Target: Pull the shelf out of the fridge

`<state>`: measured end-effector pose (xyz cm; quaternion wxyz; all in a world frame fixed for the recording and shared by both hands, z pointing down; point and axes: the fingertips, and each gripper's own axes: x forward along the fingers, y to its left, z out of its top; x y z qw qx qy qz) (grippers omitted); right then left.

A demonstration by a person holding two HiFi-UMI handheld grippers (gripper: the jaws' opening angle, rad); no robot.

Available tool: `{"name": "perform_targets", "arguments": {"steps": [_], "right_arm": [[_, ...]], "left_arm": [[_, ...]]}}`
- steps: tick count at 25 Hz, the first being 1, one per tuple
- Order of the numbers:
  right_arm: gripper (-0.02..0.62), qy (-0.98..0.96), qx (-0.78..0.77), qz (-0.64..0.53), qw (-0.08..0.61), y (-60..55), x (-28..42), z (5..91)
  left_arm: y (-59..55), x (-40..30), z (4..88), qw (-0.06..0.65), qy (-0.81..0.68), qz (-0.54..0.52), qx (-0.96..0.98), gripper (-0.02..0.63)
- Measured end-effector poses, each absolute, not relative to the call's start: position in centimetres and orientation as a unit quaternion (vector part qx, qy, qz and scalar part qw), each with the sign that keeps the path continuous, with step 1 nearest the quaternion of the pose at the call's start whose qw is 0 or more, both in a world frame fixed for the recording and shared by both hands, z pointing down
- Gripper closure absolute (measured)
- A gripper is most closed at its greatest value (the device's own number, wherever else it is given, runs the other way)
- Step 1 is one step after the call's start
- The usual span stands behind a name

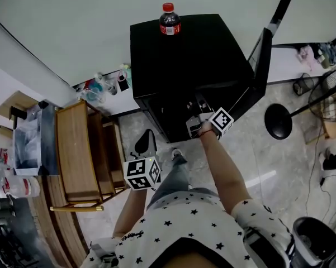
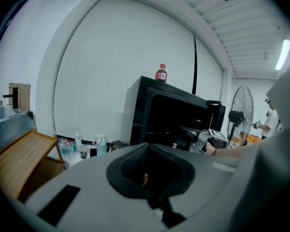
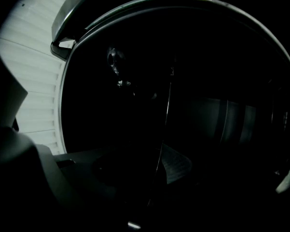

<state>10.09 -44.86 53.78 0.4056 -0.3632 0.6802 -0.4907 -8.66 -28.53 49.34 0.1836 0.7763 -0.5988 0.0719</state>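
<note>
Right gripper (image 1: 197, 113) reaching into fridge (image 1: 184, 54), jaws wide astride probable shelf edge (image 3: 166, 115). Next: closing, pulling outward. Left gripper (image 2: 149, 175) closed, idling.

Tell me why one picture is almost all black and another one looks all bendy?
Right gripper view: nearly black, because it looks into the unlit black box-shaped fridge; only a strip of white ribbed panelling at left is bright. Left gripper view: bright, but the wide lens bows the edges of the white wall into curves. Head view: evenly lit and sharp.
</note>
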Motion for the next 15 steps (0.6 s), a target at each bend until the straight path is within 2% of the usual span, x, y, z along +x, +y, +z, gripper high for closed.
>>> {"name": "perform_targets", "arguments": {"steps": [10, 15], "right_arm": [[0.434, 0.64, -0.353, -0.515, 0.447, -48.6, 9.6, 55.2], [0.461, 0.623, -0.365, -0.518, 0.458, -50.1, 10.0, 55.7]], "left_arm": [[-29.1, -9.7, 50.0, 0.183, -0.603, 0.082, 0.772, 0.594], [-29.3, -10.4, 50.2, 0.181, -0.608, 0.091, 0.768, 0.594]]}}
